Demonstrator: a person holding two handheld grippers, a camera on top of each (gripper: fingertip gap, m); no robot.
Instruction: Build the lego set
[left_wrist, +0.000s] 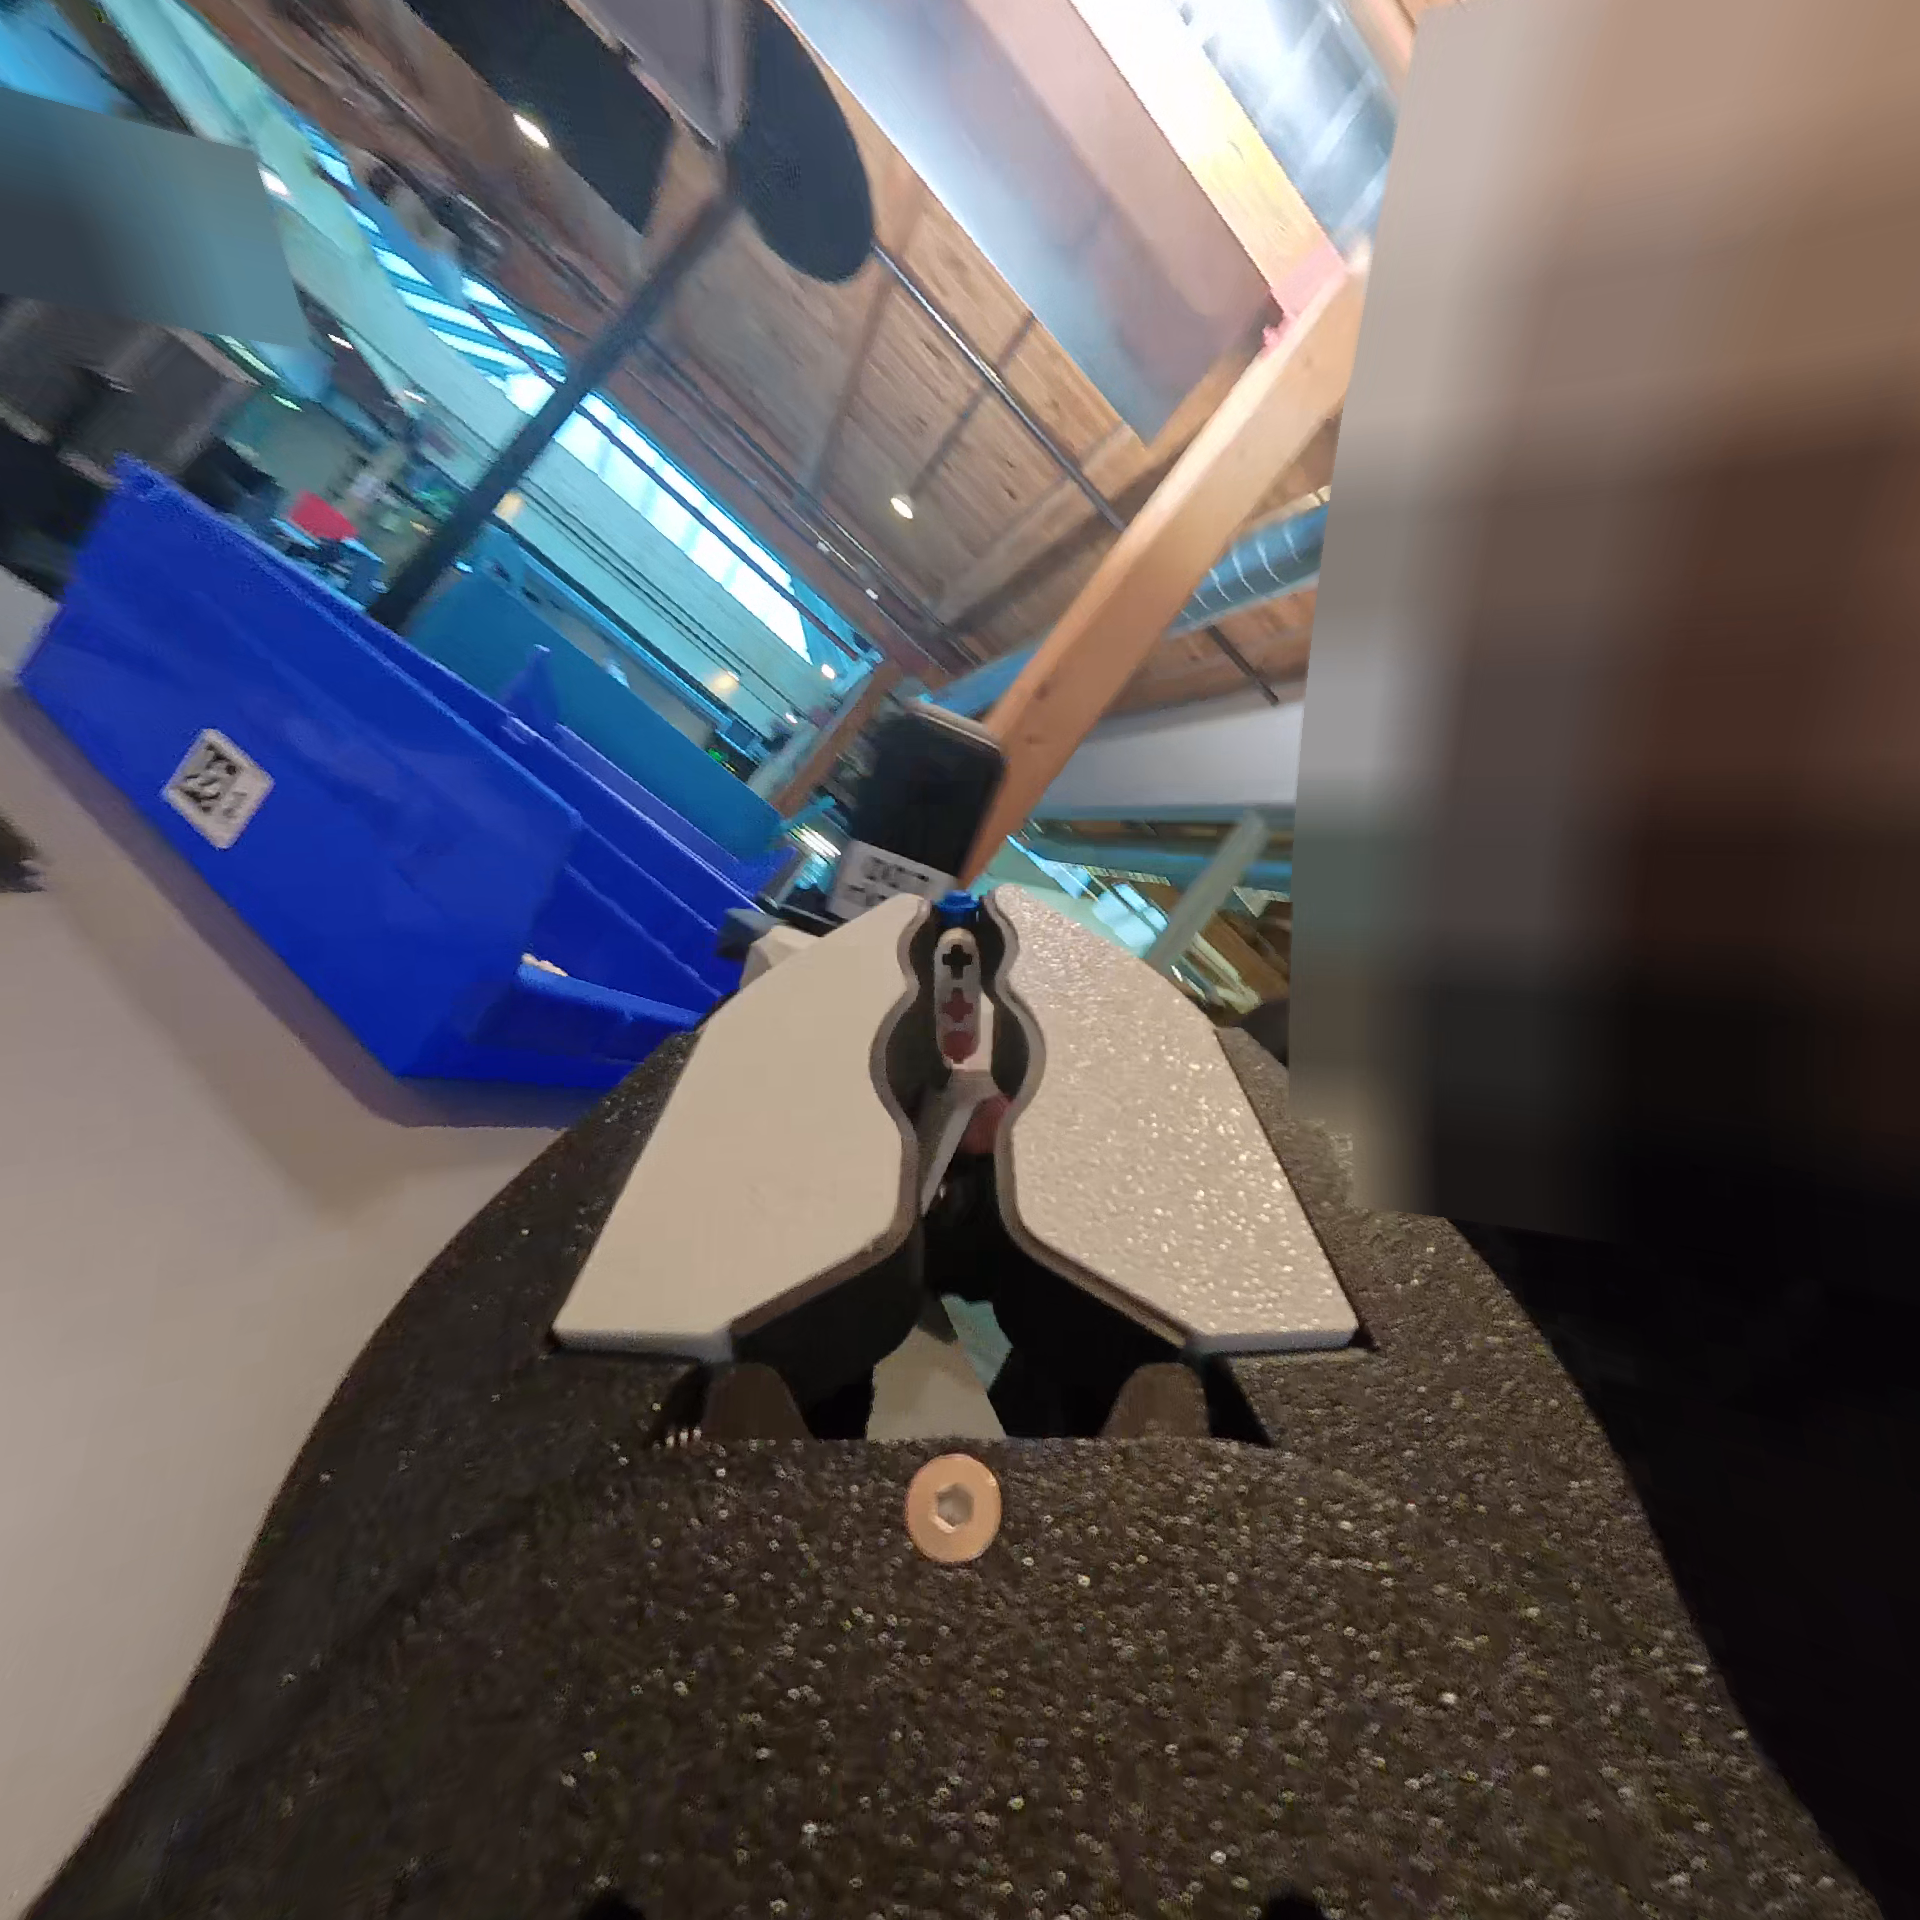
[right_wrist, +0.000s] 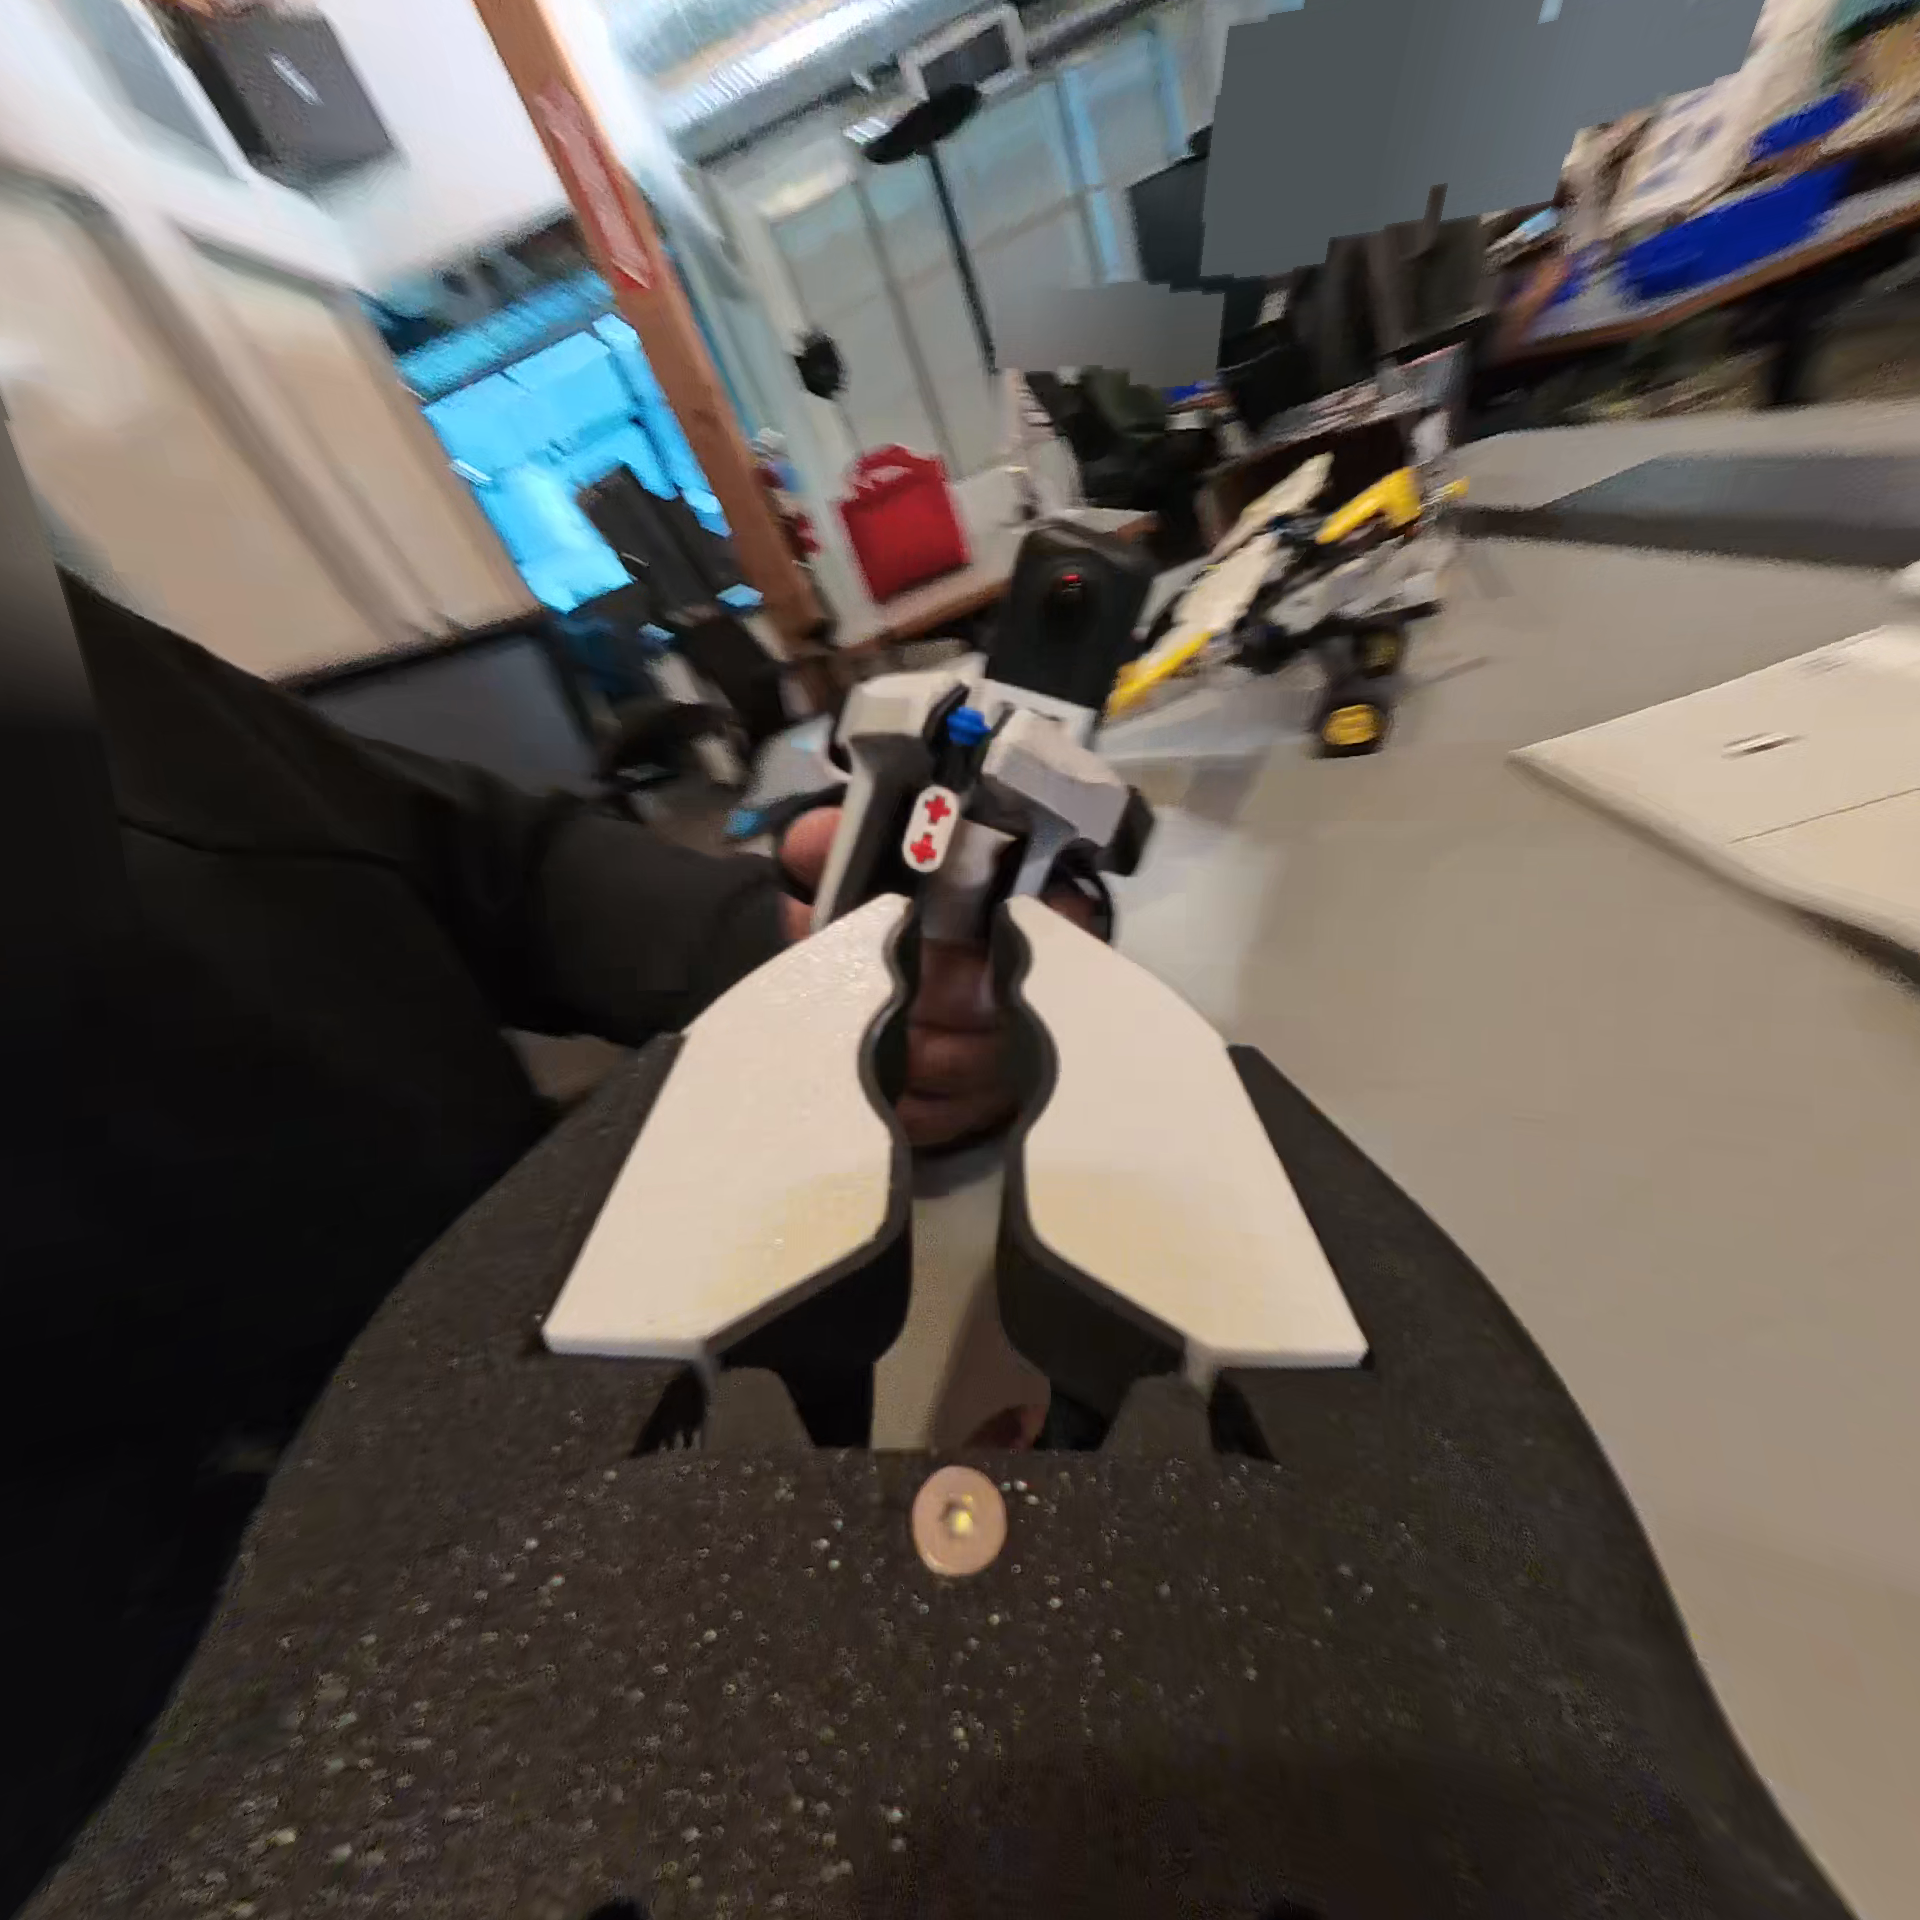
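Close up, the left gripper (left_wrist: 958, 914) pinches a small white beam with red cross holes and a blue pin (left_wrist: 956, 997), while the right gripper (right_wrist: 954, 925) stands slightly parted on nothing just before it, blue bins (left_wrist: 312, 790) and a yellow toy vehicle (right_wrist: 1309, 592) lying beyond.

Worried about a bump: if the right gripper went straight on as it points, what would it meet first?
Probably the left gripper, right ahead with a small white piece in its fingers; depth is hard to judge.
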